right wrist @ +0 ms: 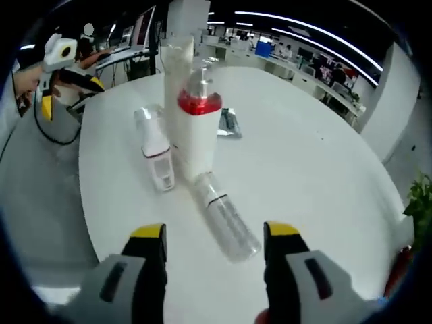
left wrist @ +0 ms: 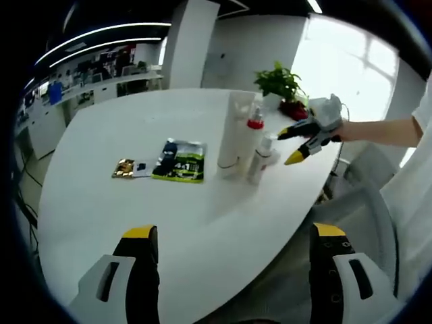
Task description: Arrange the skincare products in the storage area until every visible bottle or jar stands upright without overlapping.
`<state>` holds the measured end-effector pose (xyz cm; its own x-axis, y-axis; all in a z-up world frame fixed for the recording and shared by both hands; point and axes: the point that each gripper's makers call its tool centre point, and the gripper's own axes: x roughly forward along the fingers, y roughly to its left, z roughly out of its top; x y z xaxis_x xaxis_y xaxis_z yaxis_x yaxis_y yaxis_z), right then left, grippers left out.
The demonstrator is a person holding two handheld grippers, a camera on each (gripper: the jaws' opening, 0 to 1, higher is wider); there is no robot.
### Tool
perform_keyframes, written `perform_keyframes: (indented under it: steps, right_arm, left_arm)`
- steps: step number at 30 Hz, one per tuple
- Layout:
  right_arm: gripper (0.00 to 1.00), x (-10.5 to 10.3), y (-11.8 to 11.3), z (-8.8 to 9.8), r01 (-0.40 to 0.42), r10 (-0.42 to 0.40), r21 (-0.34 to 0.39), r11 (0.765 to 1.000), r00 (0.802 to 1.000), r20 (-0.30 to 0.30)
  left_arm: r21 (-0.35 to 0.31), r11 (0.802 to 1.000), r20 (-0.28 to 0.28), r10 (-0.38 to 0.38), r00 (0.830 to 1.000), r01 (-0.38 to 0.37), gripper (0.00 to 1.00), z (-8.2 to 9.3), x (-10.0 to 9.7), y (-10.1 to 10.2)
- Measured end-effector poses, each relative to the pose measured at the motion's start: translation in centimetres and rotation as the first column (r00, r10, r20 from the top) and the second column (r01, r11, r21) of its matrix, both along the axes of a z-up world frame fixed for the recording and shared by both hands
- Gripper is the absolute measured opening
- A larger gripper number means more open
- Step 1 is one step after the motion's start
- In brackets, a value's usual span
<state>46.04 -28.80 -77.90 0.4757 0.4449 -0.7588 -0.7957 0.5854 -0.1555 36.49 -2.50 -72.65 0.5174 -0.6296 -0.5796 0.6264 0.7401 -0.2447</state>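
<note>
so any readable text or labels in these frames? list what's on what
None can be read.
Green and black packet: print on it, too blurred.
Gold packet: too small.
Small upright bottle: label too blurred.
Red-collared bottle, tall tube, lying clear bottle: no text visible.

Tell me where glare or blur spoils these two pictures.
Left gripper view: the window behind the plant is blown out white, washing out the right claw near it; the edges bend. Right gripper view: even ceiling light, the lying clear bottle sharp, the far desks soft.
</note>
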Motion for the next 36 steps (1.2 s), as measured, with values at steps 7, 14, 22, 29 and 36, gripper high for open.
perform_keyframes:
  steps: [7, 14, 22, 29, 36]
  right_arm:
    - [0.52, 1.3, 0.5, -1.4, -0.066, 0.065, -0.037, 0.997, 0.997, -0.034]
    - [0.41, 2.3, 1.3, -2.7, -0.117, 0.115, -0.034, 0.992, 0.991, -0.073]
    - [0.30, 2.9, 1.5, -4.2, -0.175, 0.167, -0.075, 0.982, 0.981, -0.095]
    - [0.22, 2.7, 1.6, -4.6, -0.228, 0.219, -0.084, 0.970, 0.970, -0.101]
    - [0.21, 2.9, 1.4, -4.6, -0.234, 0.223, -0.089, 0.968, 0.968, -0.118]
  left_arm:
    - [0.002, 1.000, -0.025, 0.005, 1.000, -0.005, 0.89, -0.9, 0.3, 0.1]
    - [0.008, 1.000, -0.046, 0.011, 0.999, -0.010, 0.87, -1.4, 0.2, 0.3]
    - [0.009, 1.000, -0.058, 0.031, 0.998, -0.030, 0.86, -1.6, -0.1, 0.5]
    - [0.011, 0.999, -0.063, 0.038, 0.997, -0.037, 0.85, -1.6, -0.3, 0.5]
    - [0.011, 0.999, -0.061, 0.040, 0.997, -0.039, 0.84, -1.5, -0.2, 0.3]
